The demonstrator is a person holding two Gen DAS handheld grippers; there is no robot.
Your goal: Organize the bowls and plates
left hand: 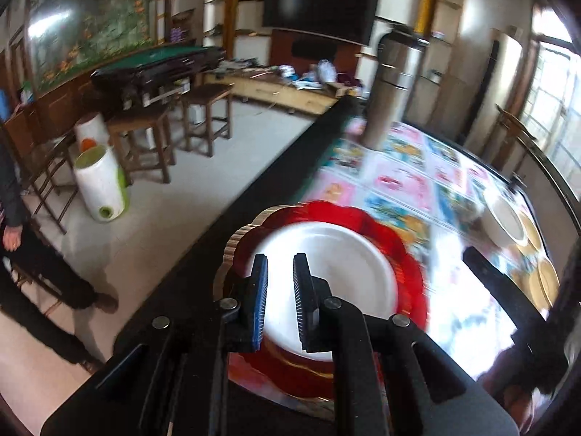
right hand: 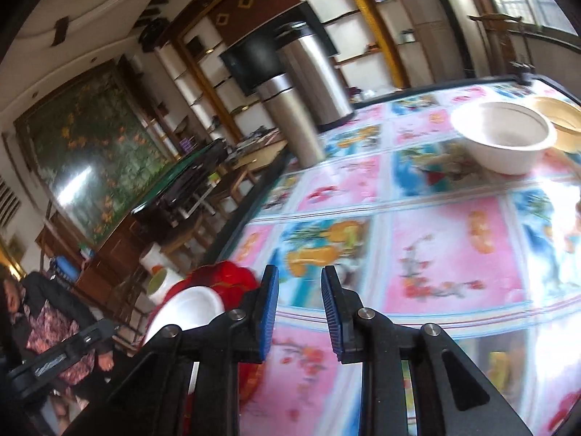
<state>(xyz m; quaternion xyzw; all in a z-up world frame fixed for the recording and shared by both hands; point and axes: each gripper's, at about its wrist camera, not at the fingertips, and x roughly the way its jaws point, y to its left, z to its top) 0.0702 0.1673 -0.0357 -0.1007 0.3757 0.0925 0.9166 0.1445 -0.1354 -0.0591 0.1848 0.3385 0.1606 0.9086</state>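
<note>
I'm going left to right in the left wrist view first. A person (left hand: 14,218) in dark clothes is standing at 9 o'clock on the floor, with white drums (left hand: 103,189) and wooden stools (left hand: 145,145) just past them. At 6 o'clock my left gripper (left hand: 280,298) is hovering over a white plate (left hand: 348,254); the fingers are sitting apart with a narrow gap, and nothing is between them. The white plate is lying on a red scalloped plate (left hand: 395,232) near the table's dark left edge (left hand: 283,174). Whether the fingertips are touching the white plate, I can't tell. A steel flask (left hand: 392,83) is standing upright at 12 to 1 o'clock on the flowered tablecloth (left hand: 406,178). At 3 o'clock a white bowl (left hand: 506,221) is sitting beside gold-coloured plates (left hand: 546,279); motion blur is smearing them.

In the right wrist view, the person (right hand: 54,323) is showing at 8 o'clock. The red plate (right hand: 232,279) with the white plate (right hand: 192,305) on it is sitting at 7 o'clock, just left of my right gripper (right hand: 300,309). That gripper's fingers are standing apart, empty, above the tablecloth (right hand: 454,254). The flask (right hand: 290,109) is at 12 o'clock. The white bowl (right hand: 504,138) is resting at 2 o'clock, upright, with a tan dish (right hand: 566,120) touching or just behind it.
</note>
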